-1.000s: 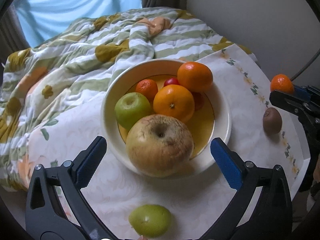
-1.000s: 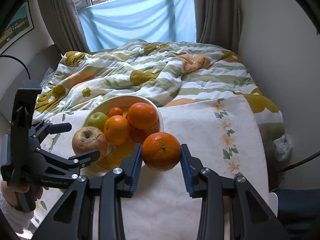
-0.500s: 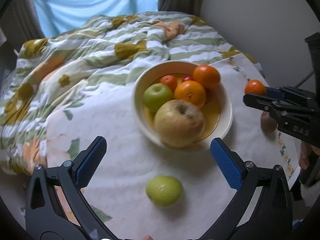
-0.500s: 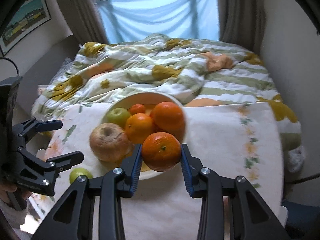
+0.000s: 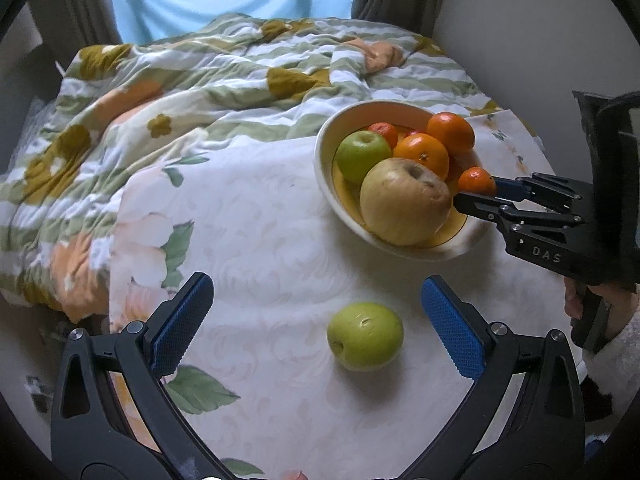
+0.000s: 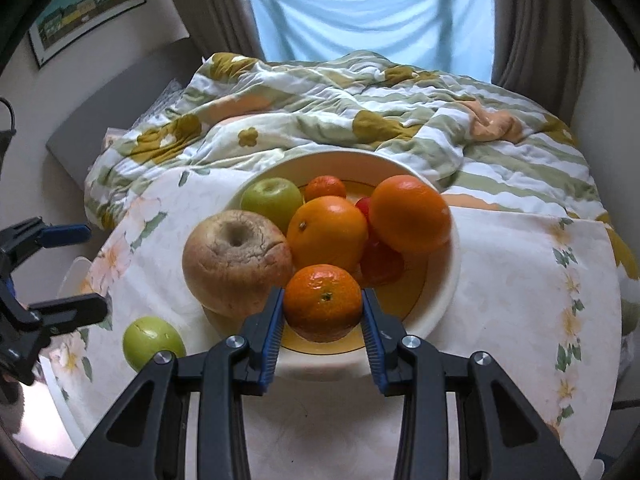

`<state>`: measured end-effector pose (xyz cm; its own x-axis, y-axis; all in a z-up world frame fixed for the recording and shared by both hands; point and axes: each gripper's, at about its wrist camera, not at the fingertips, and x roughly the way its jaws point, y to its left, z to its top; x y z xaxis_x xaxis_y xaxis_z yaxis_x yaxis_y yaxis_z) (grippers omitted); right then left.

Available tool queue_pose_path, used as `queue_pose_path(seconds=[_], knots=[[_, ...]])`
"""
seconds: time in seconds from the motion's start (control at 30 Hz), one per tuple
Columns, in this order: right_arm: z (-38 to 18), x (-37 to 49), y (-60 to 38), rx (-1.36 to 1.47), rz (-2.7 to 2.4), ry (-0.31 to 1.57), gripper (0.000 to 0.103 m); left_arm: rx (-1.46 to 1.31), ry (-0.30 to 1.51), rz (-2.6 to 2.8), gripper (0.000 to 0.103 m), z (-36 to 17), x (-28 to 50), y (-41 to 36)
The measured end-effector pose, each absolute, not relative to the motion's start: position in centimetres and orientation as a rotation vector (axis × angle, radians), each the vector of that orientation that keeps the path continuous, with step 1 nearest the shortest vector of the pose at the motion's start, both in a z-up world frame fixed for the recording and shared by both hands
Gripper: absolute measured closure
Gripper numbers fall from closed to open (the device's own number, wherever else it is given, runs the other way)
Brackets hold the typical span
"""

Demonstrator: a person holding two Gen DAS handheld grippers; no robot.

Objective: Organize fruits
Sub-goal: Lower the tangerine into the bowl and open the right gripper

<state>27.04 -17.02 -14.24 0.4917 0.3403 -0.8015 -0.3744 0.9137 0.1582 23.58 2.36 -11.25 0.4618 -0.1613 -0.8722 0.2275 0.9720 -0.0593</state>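
Left claw [image 5: 316,312] is sitting wide open, blue textured pads [image 5: 182,322] spread apart, gripping nothing. Just ahead of it, between the fingers' line, a smooth round green apple [image 5: 365,336] with a small nick in the skin is lying alone on the surface [image 5: 260,240], which is wearing a pale floral cloth with a faint damask weave.

Right claw [image 6: 322,312] is clamping a small dimpled mandarin [image 6: 322,302] between its ribbed blue pads, holding it over the near inner edge of the bowl [image 6: 448,292]; whether the fruit is touching the bowl floor, cannot tell. The mandarin is sitting close beside a big wrinkled brownish-yellow apple [image 6: 237,258].

Bowl is glossy cream ceramic with a yellow inside, round and shallow. It is carrying, besides the wrinkled apple, two larger oranges [image 6: 328,232], a second green apple [image 6: 271,200], a small mandarin [image 6: 325,187] at the back and something red [image 6: 380,262], partly hidden.

Beyond the surface a rumpled quilted duvet [image 6: 360,120], green-striped with mustard flowers, is covering a bed; curtains [image 6: 532,20] and a blue-covered window [image 6: 368,12] are standing behind.
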Motion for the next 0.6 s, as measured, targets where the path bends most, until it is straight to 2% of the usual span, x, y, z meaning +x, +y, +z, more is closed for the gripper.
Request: queue_pose_path(seconds=[0.2,0.27,0.37,0.43,0.5,0.6], knots=[[-15.2,27.2,-16.2,-0.115,0.440,0.971,0.068,0.040,1.079,-0.225,0.000,-11.9,23.2,2.9],[-15.3,27.1,-16.1,-0.136,0.417,0.967,0.060,0.020,1.087,-0.224,0.000,-12.0,23.2,3.2],[-15.3,27.2,-16.9,-0.123,0.404,0.978,0.039,-0.005,1.090,-0.210,0.000,-11.8,22.9,3.6],[-15.2,27.2,-17.4,-0.099,0.412,0.976,0.006,-0.010,1.089,-0.202,0.000,-11.6,22.7,4.0],[-14.9,27.0,-17.7,-0.088,0.405,0.963,0.001,0.001,1.087,-0.193,0.000,-11.4,22.6,4.2],[-14.4,26.8,-17.4,-0.100,0.388,0.947,0.001,0.011,1.077,-0.183,0.000,-11.0,22.7,4.6]])
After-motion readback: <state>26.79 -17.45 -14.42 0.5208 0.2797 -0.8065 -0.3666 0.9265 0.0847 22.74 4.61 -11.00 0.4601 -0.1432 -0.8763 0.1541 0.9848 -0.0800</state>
